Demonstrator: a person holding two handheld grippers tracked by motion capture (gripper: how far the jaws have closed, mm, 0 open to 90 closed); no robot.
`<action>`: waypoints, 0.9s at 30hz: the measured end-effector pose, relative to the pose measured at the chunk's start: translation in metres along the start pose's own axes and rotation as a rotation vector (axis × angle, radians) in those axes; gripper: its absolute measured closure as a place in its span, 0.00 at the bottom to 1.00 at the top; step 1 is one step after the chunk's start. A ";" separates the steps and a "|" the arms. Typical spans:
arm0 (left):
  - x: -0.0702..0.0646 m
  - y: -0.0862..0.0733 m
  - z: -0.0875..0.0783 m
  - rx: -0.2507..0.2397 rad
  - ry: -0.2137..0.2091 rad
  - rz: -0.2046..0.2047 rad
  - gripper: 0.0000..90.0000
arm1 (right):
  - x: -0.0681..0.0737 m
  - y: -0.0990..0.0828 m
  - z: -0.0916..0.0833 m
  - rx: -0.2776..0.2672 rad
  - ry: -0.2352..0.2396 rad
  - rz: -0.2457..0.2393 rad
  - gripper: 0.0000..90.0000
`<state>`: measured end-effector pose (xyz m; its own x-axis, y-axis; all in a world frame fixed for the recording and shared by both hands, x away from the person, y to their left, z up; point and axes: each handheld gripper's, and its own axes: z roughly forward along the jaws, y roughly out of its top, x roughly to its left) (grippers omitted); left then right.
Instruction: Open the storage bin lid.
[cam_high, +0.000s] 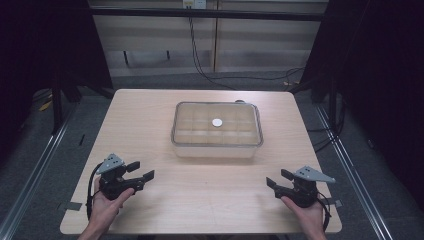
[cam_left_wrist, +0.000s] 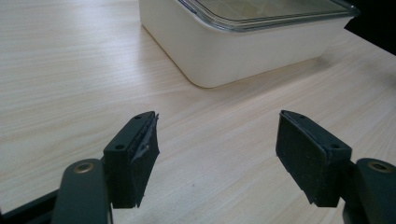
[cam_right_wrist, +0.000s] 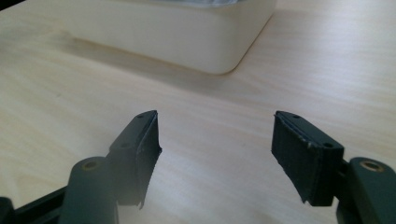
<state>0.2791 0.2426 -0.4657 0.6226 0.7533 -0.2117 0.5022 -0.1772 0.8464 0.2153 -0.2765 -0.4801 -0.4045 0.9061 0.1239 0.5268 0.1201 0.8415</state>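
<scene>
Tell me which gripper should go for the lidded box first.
Left, narrowly. The left gripper sits slightly nearer the box than the right gripper. Both are open, empty and aimed at it, so either would probably do.

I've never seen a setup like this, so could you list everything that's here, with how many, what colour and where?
Table: one, light wood, centre of the room.
Storage box: one, white with a clear lid, middle of the table, toward the far side.
Round disc: one, white, at the lid's centre.
Cables: several, black, on the floor beyond the table.
Left gripper: one, black, near left edge, jaws open, holding nothing.
Right gripper: one, black, near right edge, jaws open, holding nothing.
Hands: two, holding the grippers.
</scene>
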 end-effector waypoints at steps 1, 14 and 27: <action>0.001 0.000 0.001 0.002 -0.001 -0.015 0.33 | 0.001 0.000 0.001 0.012 0.010 0.012 0.35; -0.004 0.004 0.004 0.070 -0.084 -0.014 0.40 | 0.001 0.003 0.003 0.039 0.093 0.051 0.35; -0.010 0.008 0.002 0.085 -0.128 0.014 0.36 | 0.009 0.018 0.007 0.106 0.183 -0.014 0.31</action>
<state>0.2783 0.2318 -0.4578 0.6985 0.6644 -0.2657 0.5386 -0.2437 0.8066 0.2260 -0.2637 -0.4675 -0.5359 0.8167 0.2141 0.5921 0.1828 0.7849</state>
